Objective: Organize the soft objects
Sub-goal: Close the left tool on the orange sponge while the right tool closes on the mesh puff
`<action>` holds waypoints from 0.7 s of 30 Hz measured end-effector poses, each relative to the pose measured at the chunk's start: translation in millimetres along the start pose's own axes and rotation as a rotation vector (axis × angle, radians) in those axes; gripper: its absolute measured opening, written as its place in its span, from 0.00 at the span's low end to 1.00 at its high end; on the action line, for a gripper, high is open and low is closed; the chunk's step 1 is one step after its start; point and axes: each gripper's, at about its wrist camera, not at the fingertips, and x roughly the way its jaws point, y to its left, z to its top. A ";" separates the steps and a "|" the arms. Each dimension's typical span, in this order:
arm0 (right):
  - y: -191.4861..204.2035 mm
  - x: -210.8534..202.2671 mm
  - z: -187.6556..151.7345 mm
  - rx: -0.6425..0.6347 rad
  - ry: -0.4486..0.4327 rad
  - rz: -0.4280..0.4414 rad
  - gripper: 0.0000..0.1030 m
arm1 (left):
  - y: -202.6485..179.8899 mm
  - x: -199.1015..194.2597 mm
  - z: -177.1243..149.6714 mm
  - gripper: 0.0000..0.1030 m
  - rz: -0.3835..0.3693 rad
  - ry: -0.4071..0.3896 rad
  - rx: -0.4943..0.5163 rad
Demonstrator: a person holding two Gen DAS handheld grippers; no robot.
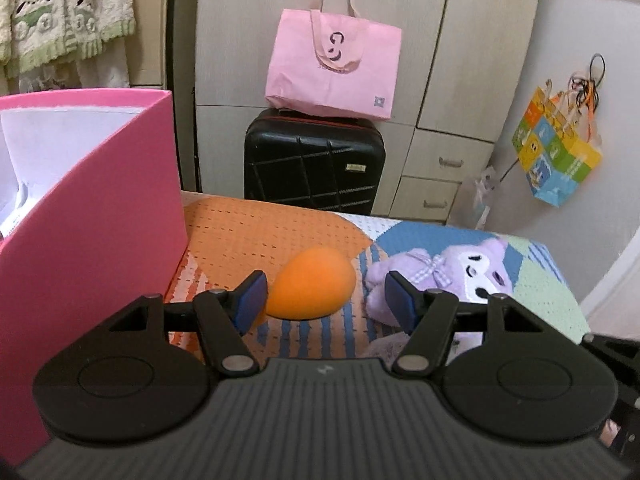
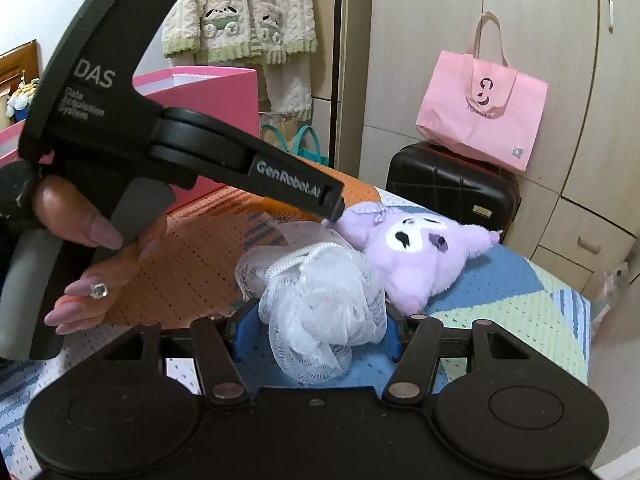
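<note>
An orange egg-shaped sponge lies on the patchwork mat. My left gripper is open around it: the left pad is close to its end and the right pad stands well clear. A purple plush toy lies just to the right. In the right wrist view a white mesh bath puff rests on the mat between the blue pads of my right gripper, which is open and does not visibly squeeze it. There the left gripper, held by a hand, hides the sponge.
A tall pink box stands at the mat's left. Behind the mat are a black suitcase with a pink tote bag on top and wardrobe drawers. A colourful gift bag hangs on the right wall.
</note>
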 end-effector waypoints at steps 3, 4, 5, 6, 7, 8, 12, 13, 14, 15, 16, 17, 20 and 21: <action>-0.4 0.1 -2.2 0.003 -0.007 0.000 0.65 | -0.1 2.2 -1.5 0.51 0.008 0.003 0.004; -0.3 0.3 -2.2 0.004 -0.008 0.002 0.65 | -0.5 2.3 -1.8 0.45 0.020 0.002 0.012; -0.7 0.7 -2.1 0.004 -0.010 0.001 0.65 | -0.5 2.2 -2.1 0.44 0.027 -0.002 0.017; -1.1 1.4 -1.7 0.003 -0.011 0.000 0.65 | 0.3 1.9 -2.0 0.44 0.023 -0.005 0.014; -0.6 1.5 -2.0 0.000 -0.014 -0.002 0.65 | 1.0 1.7 -1.5 0.43 0.022 -0.004 0.009; 0.6 1.3 -2.5 -0.003 -0.016 -0.005 0.65 | 0.8 1.6 -1.3 0.42 0.022 -0.006 0.008; 6.2 -0.4 -4.4 -0.036 -0.029 -0.024 0.65 | -0.4 0.2 -3.2 0.41 0.030 -0.010 0.014; 7.9 -0.8 -4.8 -0.044 -0.031 -0.030 0.65 | -1.4 -1.4 -4.3 0.41 0.031 -0.014 0.017; 9.2 -1.3 -5.0 -0.051 -0.033 -0.036 0.65 | -2.3 -3.4 -5.3 0.41 0.032 -0.018 0.021; 10.4 -1.7 -5.0 -0.058 -0.035 -0.041 0.65 | -3.0 -5.7 -6.1 0.41 0.032 -0.023 0.024; 10.8 -1.7 -4.1 -0.063 -0.037 -0.045 0.65 | -3.7 -8.8 -7.2 0.41 0.031 -0.027 0.028; 11.4 -2.0 -4.1 -0.069 -0.039 -0.049 0.65 | -3.8 -12.1 -8.4 0.41 0.029 -0.032 0.031; 14.4 -4.5 -4.4 -0.078 -0.044 -0.056 0.56 | -4.0 -22.9 -11.2 0.41 0.022 -0.043 0.031; 15.7 -6.1 -4.7 -0.075 -0.045 -0.052 0.45 | -4.2 -25.9 -12.0 0.41 0.019 -0.045 0.031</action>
